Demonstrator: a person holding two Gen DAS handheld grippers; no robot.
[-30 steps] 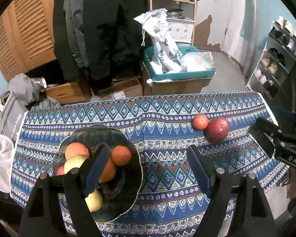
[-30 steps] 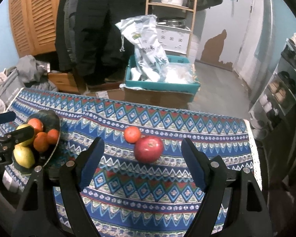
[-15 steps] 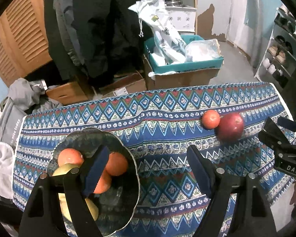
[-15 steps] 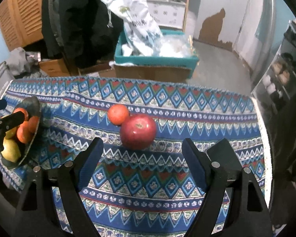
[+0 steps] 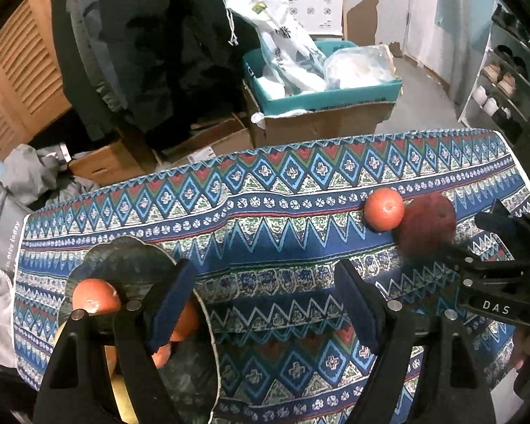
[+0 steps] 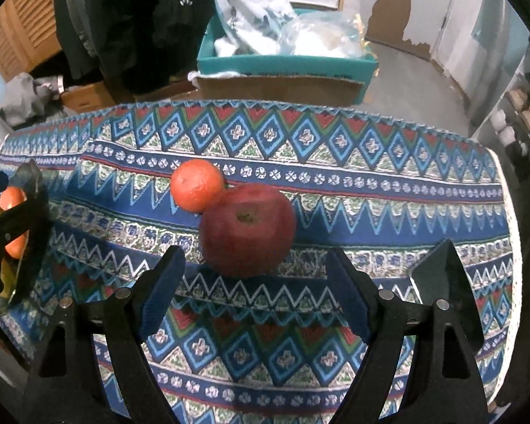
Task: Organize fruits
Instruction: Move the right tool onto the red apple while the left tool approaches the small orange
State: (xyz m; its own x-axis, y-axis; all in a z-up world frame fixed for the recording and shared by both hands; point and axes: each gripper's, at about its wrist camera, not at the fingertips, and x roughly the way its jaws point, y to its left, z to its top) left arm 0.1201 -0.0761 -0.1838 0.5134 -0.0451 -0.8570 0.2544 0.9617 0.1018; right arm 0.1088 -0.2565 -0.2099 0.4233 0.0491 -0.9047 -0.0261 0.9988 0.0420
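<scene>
A bright zigzag cloth (image 6: pixel 388 212) covered the desk. The right tongs (image 6: pixel 254 282) gaped empty just before the red apple (image 6: pixel 247 229) — likely to grab it. The left tongs (image 5: pixel 265 300), open too, hung over the fruit bowl (image 5: pixel 123 254).

In the left wrist view, the left tool (image 5: pixel 265 304) hides most fruit in the dark plate (image 5: pixel 130 254). The red apple (image 5: pixel 425 228) beside the plate is motion-blurred.

A patterned tablecloth (image 6: pixel 335 190) carries a red apple (image 6: pixel 247 229), a touching orange (image 6: pixel 196 185) and a fruit plate (image 5: pixel 130 258).
</scene>
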